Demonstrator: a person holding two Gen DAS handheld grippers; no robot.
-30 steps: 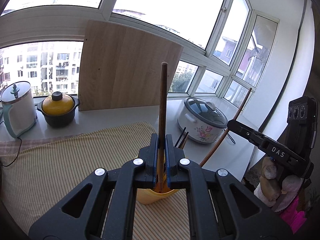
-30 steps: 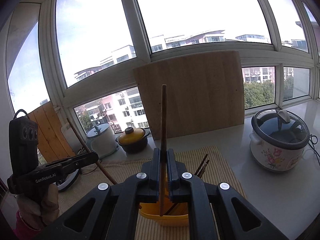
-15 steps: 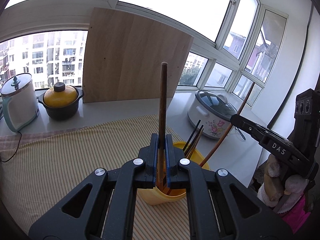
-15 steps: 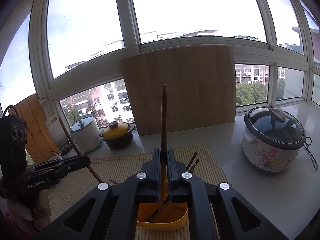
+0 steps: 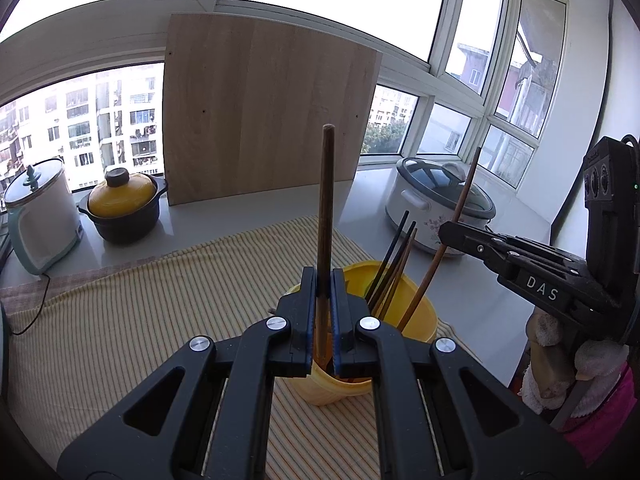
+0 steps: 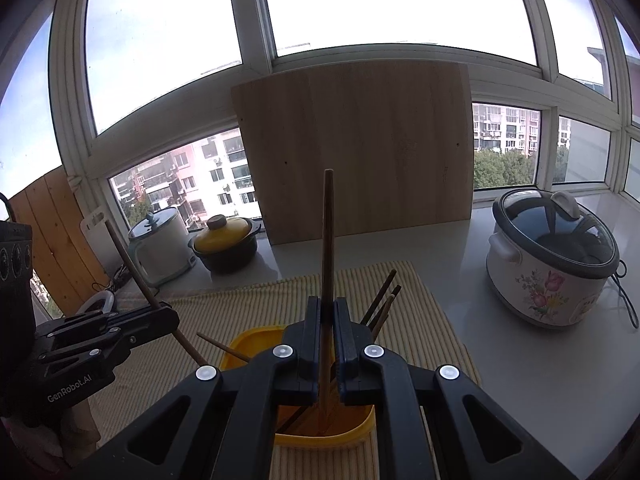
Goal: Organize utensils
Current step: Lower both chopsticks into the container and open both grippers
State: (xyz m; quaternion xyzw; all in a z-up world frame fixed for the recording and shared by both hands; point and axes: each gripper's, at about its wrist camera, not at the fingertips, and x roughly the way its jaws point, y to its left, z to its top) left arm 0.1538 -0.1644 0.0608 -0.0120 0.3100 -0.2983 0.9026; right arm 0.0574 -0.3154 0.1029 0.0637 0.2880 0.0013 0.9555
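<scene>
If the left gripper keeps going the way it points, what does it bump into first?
Probably the yellow cup. The left gripper, shut on a chopstick, points down at it, and the stick's lower end already seems inside. Depth is hard to judge.

Yellow holder [image 5: 416,312] stands upright on striped mat [image 5: 120,320], near mat's right end. Dark chopsticks [image 5: 394,264] lean in holder, tips up, tilted toward mat's right edge. My dark wooden stick [image 5: 326,216] pinched near-vertical, lower end inside holder. My other brown stick [image 6: 327,256] likewise clamped upright, lower end down in holder [image 6: 256,340]. One thin stick [image 6: 222,347] lies across holder's left rim.
</scene>
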